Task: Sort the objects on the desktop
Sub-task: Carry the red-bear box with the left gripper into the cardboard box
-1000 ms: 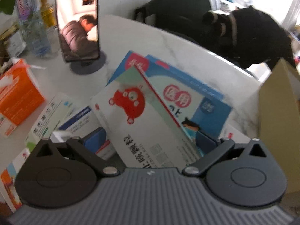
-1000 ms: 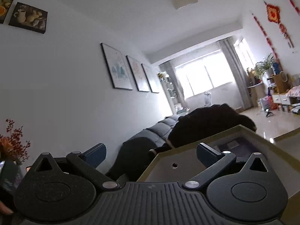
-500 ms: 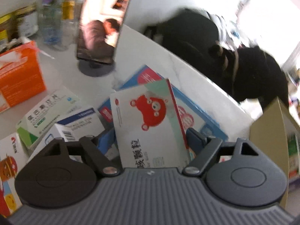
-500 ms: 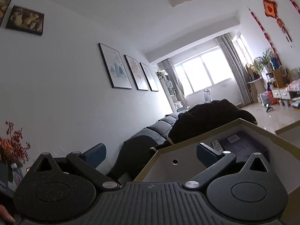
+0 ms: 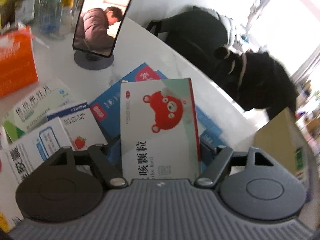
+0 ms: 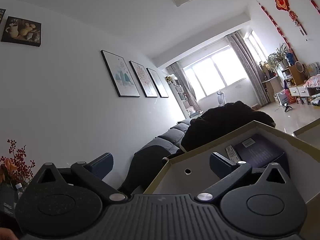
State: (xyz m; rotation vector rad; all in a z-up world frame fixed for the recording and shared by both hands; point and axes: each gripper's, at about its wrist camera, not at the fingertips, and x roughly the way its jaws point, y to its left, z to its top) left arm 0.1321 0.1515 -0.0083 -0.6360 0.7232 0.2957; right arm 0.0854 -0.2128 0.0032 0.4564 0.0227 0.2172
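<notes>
A white medicine box with a red bear (image 5: 160, 124) stands between the fingers of my left gripper (image 5: 160, 149), over a blue flat box (image 5: 112, 104) on the white marble table (image 5: 140, 46). The jaws are closing, and their blue pads (image 5: 207, 143) meet the box's two long sides. My right gripper (image 6: 161, 165) hangs open and level at the rim of a tan cardboard box (image 6: 200, 150). It holds nothing. Its right finger is over the inside and its left finger is outside. A dark blue packet (image 6: 258, 152) lies in that box.
Several more medicine boxes (image 5: 40, 108) crowd the table's left side beside an orange carton (image 5: 16, 68). A mirror on a round stand (image 5: 100, 20) and bottles (image 5: 48, 8) stand further back. Dark coats on chairs (image 5: 250, 76) lie past the table edge. The cardboard box wall (image 5: 280, 132) stands at the right.
My left gripper rolled and drew its fingers in from wide apart onto the red-bear box, which now stands straight between them. The right gripper barely moved.
</notes>
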